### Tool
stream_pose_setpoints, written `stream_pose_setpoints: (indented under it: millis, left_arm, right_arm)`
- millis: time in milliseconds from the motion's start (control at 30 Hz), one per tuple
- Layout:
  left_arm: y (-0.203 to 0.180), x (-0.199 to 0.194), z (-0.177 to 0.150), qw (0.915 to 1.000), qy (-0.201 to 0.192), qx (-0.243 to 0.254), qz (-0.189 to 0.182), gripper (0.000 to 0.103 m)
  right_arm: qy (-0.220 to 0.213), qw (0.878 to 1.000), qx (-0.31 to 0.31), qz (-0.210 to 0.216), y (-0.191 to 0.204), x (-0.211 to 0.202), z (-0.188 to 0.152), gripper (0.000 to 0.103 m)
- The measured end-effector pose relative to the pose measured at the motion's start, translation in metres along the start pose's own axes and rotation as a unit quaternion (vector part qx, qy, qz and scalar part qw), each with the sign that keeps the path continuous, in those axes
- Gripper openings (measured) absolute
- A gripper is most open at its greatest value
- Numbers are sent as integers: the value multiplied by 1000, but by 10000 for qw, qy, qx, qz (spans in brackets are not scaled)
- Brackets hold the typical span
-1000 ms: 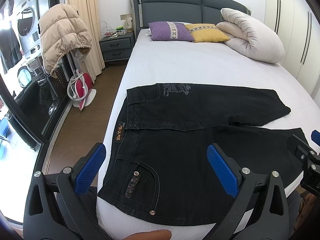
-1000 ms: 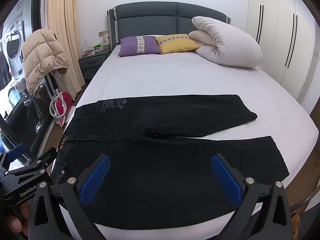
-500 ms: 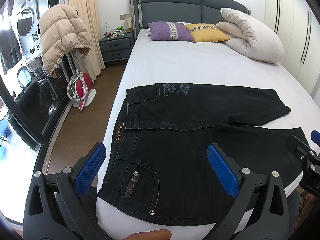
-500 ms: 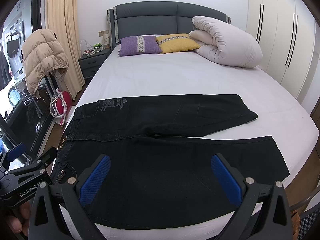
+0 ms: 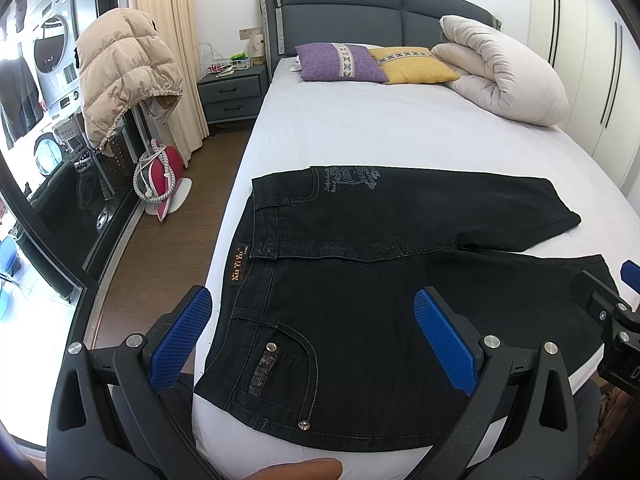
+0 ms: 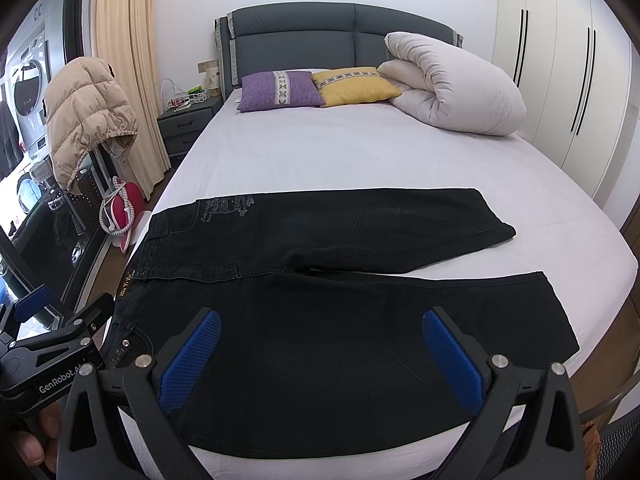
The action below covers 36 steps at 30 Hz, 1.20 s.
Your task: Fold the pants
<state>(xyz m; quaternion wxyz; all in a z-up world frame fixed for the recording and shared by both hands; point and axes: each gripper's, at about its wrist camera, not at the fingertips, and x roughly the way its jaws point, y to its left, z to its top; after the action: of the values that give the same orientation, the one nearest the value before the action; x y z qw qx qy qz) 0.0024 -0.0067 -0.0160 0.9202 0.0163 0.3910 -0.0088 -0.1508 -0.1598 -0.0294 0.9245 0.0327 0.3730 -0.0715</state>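
Black pants [image 5: 384,280] unmoved; both claws stay spread above.

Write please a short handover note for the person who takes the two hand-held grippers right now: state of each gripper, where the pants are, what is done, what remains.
Left hand-held gripper: open, holding nothing, above the waistband end of the pants.
Right hand-held gripper: open, holding nothing, above the near leg.
Black pants: spread flat across the foot of the bed, waistband at the left edge, both legs pointing right, slightly apart at the hems.
Done: pants laid out; no fold is visible.
Left: all folds. A likely start is to bring one leg over the other, then fold along the length.
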Motion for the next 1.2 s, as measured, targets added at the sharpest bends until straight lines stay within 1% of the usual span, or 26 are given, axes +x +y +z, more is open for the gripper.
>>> stream_pose_setpoints:
  millis: [300, 433, 633, 733, 867, 933, 1000, 1067, 1100, 1133, 1200]
  left_arm:
    - [0, 1, -1, 10000, 9, 9, 7, 103]
    - [-1, 2, -2, 10000, 22, 25, 28, 103]
    - [-1, 5, -3, 10000, 72, 30, 56, 103]
    - [-1, 6, -3, 10000, 79, 10, 14, 103]
    - [9, 17, 4, 9991, 180, -126, -359, 103]
    - [13, 26, 10, 9981, 223, -100, -565, 103]
    - [16, 45, 18, 9938, 376, -30, -1042, 103]
    - [16, 63, 26, 9888, 627, 113, -1352, 103]
    - [17, 71, 29, 9880, 710, 153, -1361, 103]
    - [19, 77, 33, 9886, 761, 203, -1284, 103]
    - [23, 91, 44, 9890, 727, 335, -1240, 103]
  right_arm:
    - [12, 10000, 2, 9, 0, 0, 0, 103]
    - [34, 10000, -4, 8, 4, 4, -13, 103]
    - [64, 10000, -1, 9, 5, 6, -15, 103]
    - [89, 10000, -11, 12, 6, 9, -17, 103]
    - [150, 9999, -40, 75, 5, 15, -12, 103]
    - [190, 9995, -79, 246, 3, 20, -8, 103]
    - [221, 9987, -97, 457, -1, 25, -5, 103]
    - [237, 9970, -91, 728, -8, 33, 3, 103]
    - [234, 9966, -94, 786, -10, 36, 6, 103]
    - [230, 9961, -111, 848, -14, 42, 12, 103]
    - [214, 9952, -160, 942, -18, 50, 21, 103]
